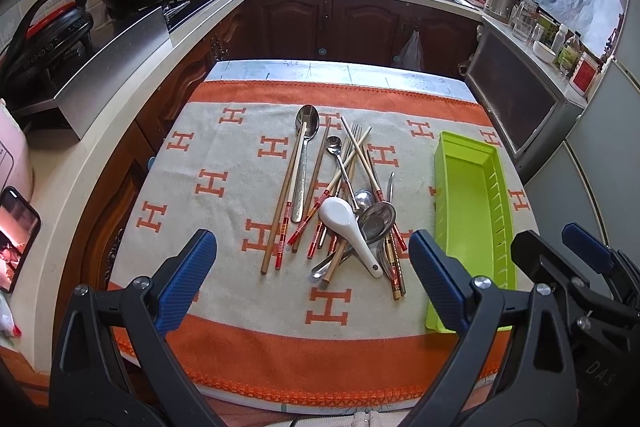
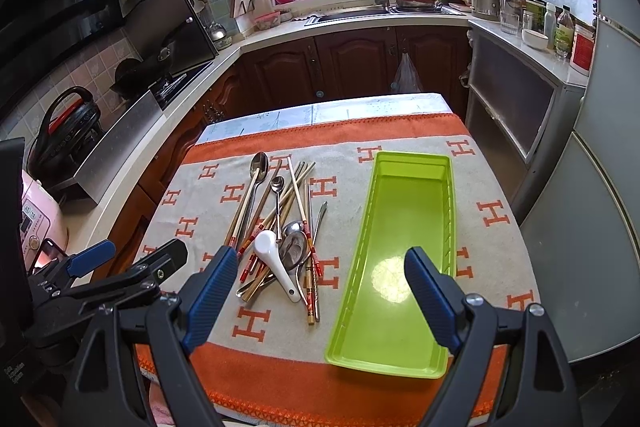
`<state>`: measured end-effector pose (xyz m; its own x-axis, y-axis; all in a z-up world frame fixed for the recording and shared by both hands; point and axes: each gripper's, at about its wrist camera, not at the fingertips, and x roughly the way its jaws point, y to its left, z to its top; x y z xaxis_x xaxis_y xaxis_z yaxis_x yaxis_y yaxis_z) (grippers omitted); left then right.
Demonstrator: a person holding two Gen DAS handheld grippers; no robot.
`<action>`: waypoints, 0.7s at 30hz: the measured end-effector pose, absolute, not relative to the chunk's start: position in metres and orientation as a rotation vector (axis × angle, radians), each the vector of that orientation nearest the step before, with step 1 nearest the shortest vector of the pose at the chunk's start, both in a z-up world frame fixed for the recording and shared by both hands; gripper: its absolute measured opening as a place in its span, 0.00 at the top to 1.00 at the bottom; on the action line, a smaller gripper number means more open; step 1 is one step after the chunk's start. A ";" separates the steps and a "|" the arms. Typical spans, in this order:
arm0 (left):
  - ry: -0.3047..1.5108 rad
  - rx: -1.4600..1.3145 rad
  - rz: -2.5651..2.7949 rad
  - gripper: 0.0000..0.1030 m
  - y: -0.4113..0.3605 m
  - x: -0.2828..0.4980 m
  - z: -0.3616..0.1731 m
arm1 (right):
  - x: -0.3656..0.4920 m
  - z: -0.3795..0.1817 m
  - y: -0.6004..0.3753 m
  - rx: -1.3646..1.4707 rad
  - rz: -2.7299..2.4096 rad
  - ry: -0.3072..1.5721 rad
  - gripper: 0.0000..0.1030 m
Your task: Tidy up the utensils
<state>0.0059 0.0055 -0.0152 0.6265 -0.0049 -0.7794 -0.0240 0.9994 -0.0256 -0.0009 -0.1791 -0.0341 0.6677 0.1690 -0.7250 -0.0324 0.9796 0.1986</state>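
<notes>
Left black tongs with blue ribbed pads (image 1: 312, 279) held low and level, jaws spread wide, nothing between them. Right black tongs with blue ribbed pads (image 2: 320, 291) likewise spread wide and empty, just beside the left pair, pointing the same way. Each visible at the edge of the other's view.

A table (image 1: 248, 67) carries an orange-bordered towel (image 1: 224, 155) (patterned with H's).
</notes>
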 end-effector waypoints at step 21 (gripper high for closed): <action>0.904 -0.022 0.023 0.07 0.008 0.008 -0.018 | 0.001 -0.039 -0.178 0.175 0.118 0.844 0.17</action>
<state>0.0079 0.0077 -0.0176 0.6182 0.0107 -0.7859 -0.0296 0.9995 -0.0096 0.0012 -0.1781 -0.0392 0.6590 0.1730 -0.7320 -0.0343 0.9791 0.2005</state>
